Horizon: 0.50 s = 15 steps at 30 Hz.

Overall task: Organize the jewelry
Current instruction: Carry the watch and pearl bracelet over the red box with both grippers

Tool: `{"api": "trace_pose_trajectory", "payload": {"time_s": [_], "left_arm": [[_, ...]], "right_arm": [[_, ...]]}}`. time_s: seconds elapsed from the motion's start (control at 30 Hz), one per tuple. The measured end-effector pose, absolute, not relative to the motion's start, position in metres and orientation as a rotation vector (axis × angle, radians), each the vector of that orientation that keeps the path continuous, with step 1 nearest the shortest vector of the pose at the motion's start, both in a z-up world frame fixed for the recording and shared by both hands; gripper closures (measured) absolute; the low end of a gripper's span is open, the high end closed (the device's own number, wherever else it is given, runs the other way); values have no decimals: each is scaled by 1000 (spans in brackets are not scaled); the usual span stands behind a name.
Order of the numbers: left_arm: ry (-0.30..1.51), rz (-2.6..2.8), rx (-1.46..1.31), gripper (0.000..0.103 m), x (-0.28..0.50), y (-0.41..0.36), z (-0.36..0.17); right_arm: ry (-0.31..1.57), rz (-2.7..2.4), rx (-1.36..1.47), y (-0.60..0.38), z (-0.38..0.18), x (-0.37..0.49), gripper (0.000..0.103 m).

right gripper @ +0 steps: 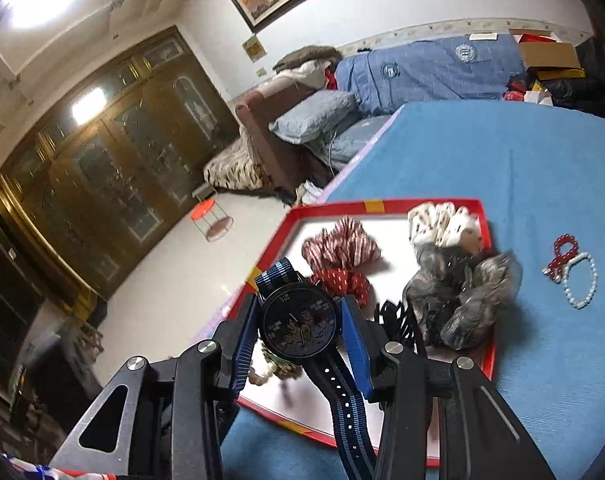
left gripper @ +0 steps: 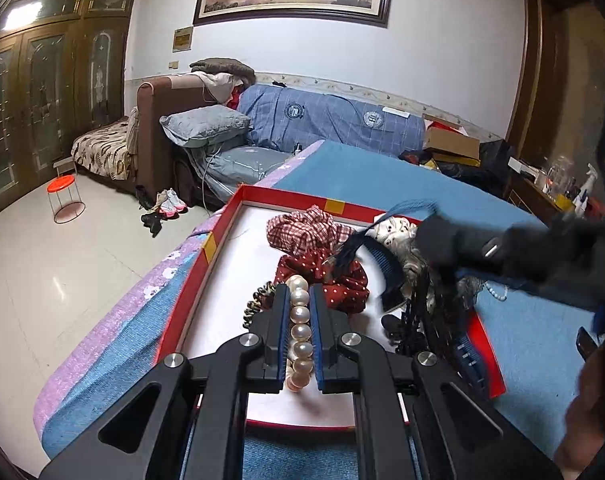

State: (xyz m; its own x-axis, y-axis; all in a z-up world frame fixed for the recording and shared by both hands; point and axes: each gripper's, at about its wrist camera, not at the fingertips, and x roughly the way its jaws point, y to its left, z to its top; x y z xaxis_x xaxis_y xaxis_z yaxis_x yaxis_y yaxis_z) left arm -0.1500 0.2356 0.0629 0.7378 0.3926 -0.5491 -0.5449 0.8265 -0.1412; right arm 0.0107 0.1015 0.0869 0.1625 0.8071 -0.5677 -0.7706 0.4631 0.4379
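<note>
While over the red tray | left claw clamps pearl bracelet | right claw grips watch

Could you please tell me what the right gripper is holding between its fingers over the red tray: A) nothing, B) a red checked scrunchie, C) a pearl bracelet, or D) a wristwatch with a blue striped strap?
D: the right gripper has its fingers closed on the round face of the wristwatch, above the red tray.
</note>
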Motion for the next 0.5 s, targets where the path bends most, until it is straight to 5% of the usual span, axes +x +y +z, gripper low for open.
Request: {"api": "trace_pose_trajectory", "payload": {"time_s": [0.5], "left_arm": [[586, 499, -296, 93, -130, 229, 47]], "right_arm": [[841, 1045, -32, 96, 41, 26, 58]]}}
